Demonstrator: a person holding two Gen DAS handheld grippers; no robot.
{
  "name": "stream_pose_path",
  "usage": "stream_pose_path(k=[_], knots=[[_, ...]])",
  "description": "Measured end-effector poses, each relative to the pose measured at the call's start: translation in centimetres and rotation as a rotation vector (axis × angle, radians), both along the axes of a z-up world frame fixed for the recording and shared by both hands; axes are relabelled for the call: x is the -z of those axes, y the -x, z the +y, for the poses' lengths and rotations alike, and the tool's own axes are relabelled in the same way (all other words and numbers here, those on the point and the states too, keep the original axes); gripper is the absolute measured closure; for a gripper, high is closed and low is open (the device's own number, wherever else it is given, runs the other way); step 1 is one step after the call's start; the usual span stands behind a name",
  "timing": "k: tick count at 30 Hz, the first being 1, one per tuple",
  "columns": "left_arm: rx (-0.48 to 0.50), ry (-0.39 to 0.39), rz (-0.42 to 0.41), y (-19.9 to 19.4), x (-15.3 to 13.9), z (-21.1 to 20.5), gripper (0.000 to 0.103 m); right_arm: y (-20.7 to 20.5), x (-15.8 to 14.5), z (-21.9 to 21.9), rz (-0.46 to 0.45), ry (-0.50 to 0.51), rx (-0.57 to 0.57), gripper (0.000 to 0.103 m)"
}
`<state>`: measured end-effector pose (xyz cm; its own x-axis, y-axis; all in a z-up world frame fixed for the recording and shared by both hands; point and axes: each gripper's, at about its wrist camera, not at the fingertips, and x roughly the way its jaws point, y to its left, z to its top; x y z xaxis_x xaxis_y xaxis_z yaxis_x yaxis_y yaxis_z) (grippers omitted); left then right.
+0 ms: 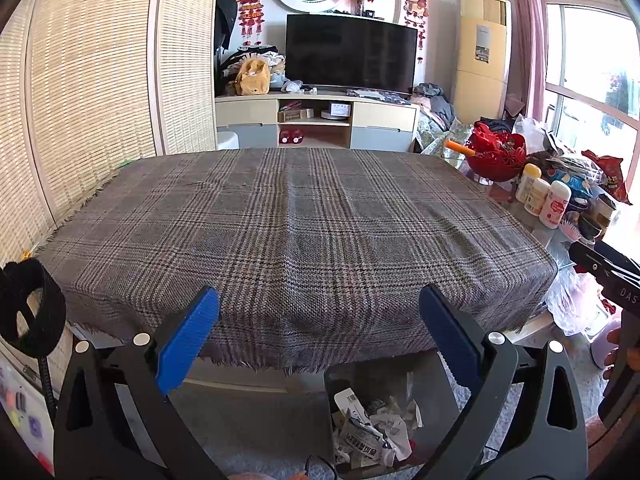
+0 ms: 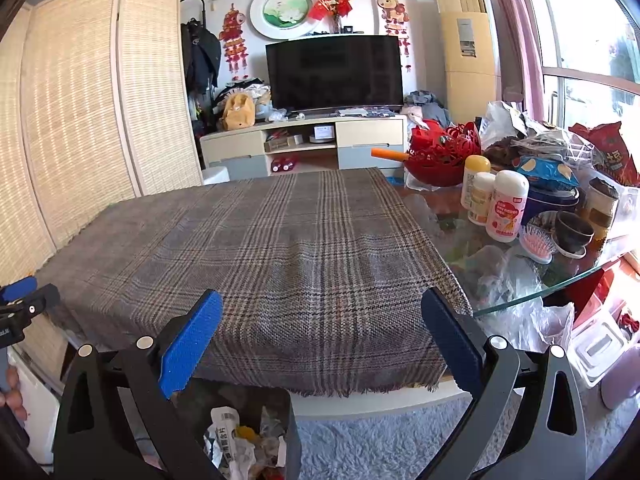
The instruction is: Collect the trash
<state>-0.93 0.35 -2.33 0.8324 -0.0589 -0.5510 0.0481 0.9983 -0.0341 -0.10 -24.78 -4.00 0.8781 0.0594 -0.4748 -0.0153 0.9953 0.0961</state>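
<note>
I'm holding both hand-held grippers, left [image 1: 318, 320] and right [image 2: 322, 322], spread and empty above the bin [image 1: 372, 420], since the table [image 1: 296, 216] is looking bare.

trash bin [image 1: 362, 420] | dark, open-topped | holds crumpled paper [image 1: 376, 436] | floor, below table edge

A plaid cloth [image 1: 296, 220] covers most of the desk [image 2: 516, 296], leaving its right part bare. On that bare part stand a latticed bowl [image 2: 444, 156], three bottles [image 2: 506, 206] in front of it, and snack bags [image 2: 548, 172], a cup [image 2: 574, 230] and a hairbrush [image 2: 538, 244] to their right. On the floor at the desk's near edge stands a trash bin [image 1: 372, 416] holding crumpled wrappers [image 1: 372, 436]. Behind the desk a television [image 1: 350, 54] stands on a low cabinet [image 1: 316, 120], with a folding screen [image 2: 80, 112] to the left and a standing air conditioner [image 2: 470, 46] to the right.
</note>
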Motion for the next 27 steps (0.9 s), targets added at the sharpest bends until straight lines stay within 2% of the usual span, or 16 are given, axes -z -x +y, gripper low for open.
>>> stream_pose_path(k=[3, 6, 12, 27], knots=[[-0.018, -0.017, 0.008, -0.15, 0.11, -0.04, 0.008, 0.02, -0.01, 0.03, 0.000, 0.000, 0.001, 0.003], [-0.020, 0.002, 0.015, -0.26, 0.18, 0.16, 0.008, 0.01, -0.01, 0.00, 0.000, -0.001, 0.001, 0.003], [-0.036, -0.005, -0.007, 0.06, 0.19, 0.14, 0.008, 0.01, 0.03, 0.07, 0.006, 0.002, -0.002, 0.003], [-0.011, 0.000, 0.013, -0.04, 0.31, -0.20, 0.008, 0.15, 0.12, 0.30, 0.008, -0.003, 0.002, 0.003]])
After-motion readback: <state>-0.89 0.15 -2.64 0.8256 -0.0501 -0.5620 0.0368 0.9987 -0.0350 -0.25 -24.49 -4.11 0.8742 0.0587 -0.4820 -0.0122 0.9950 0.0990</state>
